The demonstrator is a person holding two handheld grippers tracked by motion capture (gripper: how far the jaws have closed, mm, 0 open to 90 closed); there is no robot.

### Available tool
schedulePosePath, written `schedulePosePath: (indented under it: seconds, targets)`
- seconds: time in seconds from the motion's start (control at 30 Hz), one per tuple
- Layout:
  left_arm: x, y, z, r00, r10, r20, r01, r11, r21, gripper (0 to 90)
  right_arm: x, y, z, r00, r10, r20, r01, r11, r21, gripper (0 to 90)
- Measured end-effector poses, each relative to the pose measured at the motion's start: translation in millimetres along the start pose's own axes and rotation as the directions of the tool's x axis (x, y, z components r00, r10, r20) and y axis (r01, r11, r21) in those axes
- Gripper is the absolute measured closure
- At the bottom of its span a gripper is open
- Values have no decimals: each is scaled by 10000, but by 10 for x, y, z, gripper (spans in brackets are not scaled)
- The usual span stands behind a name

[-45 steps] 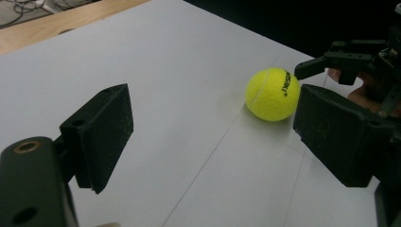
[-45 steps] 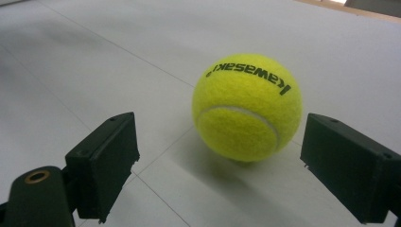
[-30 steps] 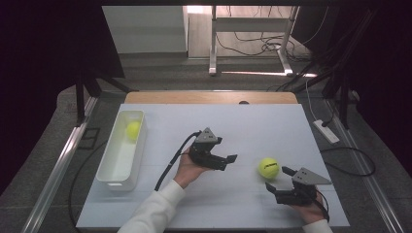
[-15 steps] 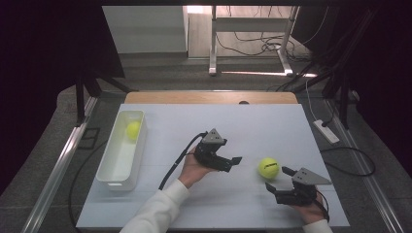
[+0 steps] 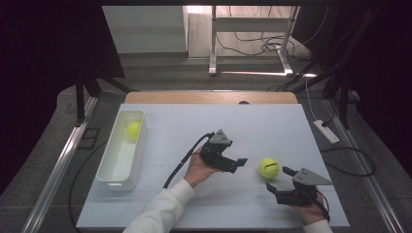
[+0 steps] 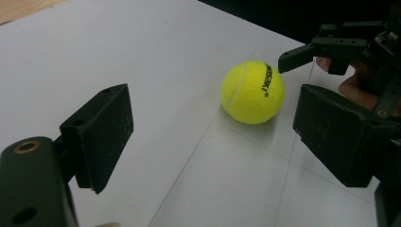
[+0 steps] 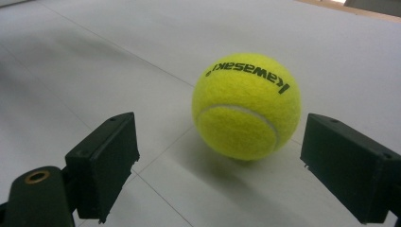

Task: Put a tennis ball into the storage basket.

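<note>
Tennis ball (image 5: 268,168), bright yellow felt with black lettering and a white seam, sits on the white worktop (image 5: 204,121) toward its near right corner, between the two black hand-held grippers. It looks light, springy and fuzzy, so the felt should give the pads good friction, but being round it will likely roll away at a nudge from one side. The safest hold is probably across its widest part, one pad on each side at mid-height.

Left gripper (image 5: 237,164) hovers just left of the ball, its jaws apart with nothing between them; in the left gripper view the ball (image 6: 253,91) lies ahead, nearer one jaw. Right gripper (image 5: 278,182) rests near the worktop's front edge, jaws also apart and empty, and in the right gripper view the ball (image 7: 246,105) lies just beyond them.

A second yellow tennis ball (image 5: 133,130) lies in the far end of the white plastic bin (image 5: 109,170) along the left edge.
</note>
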State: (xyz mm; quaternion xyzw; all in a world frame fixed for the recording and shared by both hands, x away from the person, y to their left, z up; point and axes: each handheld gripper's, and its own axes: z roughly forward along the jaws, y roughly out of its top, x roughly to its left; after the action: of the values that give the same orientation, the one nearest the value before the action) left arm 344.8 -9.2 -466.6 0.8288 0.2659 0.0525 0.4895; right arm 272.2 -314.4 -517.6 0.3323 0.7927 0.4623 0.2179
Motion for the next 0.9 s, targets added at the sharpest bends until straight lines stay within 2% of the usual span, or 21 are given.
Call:
schedulePosePath:
  seconds: [0.47, 0.57, 0.9]
  targets:
    - [-72, 47, 184, 9995, 126, 295, -132, 9997, 206, 135, 6, 0, -8, 10000, 11, 12, -11, 10000, -16, 117]
    - [-90, 63, 202, 9992, 256, 307, -263, 9994, 238, 135, 3, -2, -9, 10000, 1, 2, -1, 10000, -17, 117]
    - [-112, 69, 311, 9984, 205, 531, -228, 9989, 419, 134, -2, -4, -11, 10000, 1, 8, -1, 10000, -27, 117]
